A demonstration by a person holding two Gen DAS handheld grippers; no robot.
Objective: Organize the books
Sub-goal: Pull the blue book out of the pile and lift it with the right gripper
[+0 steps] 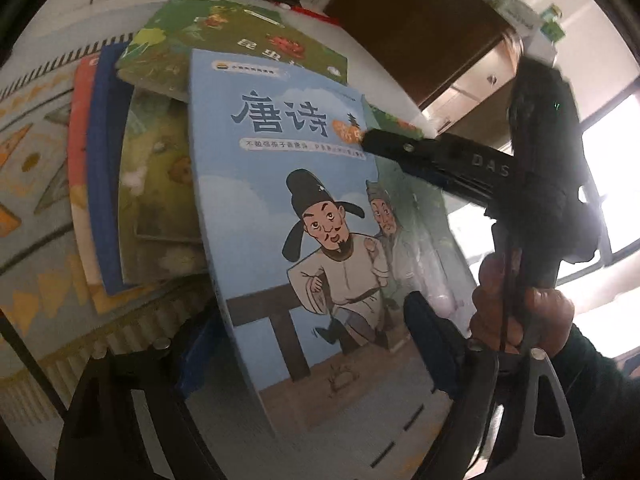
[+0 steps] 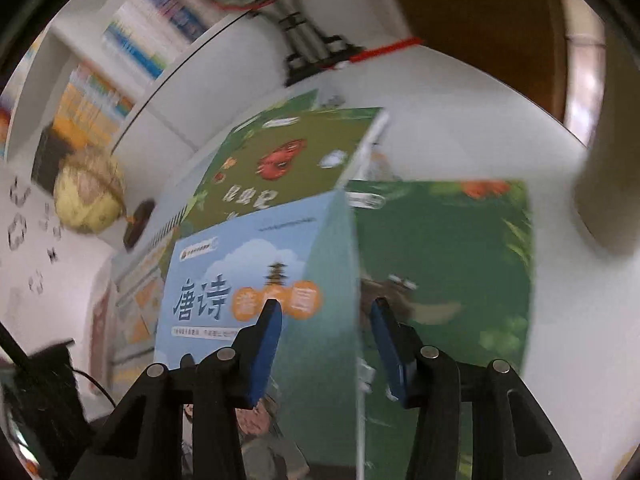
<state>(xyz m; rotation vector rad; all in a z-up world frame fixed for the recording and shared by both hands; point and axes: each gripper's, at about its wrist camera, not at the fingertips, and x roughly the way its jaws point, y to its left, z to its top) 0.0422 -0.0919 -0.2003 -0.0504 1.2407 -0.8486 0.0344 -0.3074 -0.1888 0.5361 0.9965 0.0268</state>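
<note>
A light blue book with cartoon men on its cover [image 1: 304,216] fills the left wrist view. My left gripper [image 1: 316,344] is shut on its lower part, one blue pad under the spine and one on the cover. The book also shows in the right wrist view [image 2: 256,280]. My right gripper [image 2: 326,312] is open, its blue pads [image 2: 268,352] either side of the book's right edge; it also shows in the left wrist view [image 1: 440,160]. Under the blue book lie a green insect book [image 1: 240,48], a dark green book [image 2: 444,280] and a blue-spined pile [image 1: 108,184].
The books lie on a patterned cloth [image 1: 28,168] on a white table [image 2: 460,112]. A black stand [image 2: 308,48] is at the back. A globe [image 2: 88,192] and bookshelves [image 2: 120,60] are at the left. A brown cabinet [image 1: 420,28] is behind.
</note>
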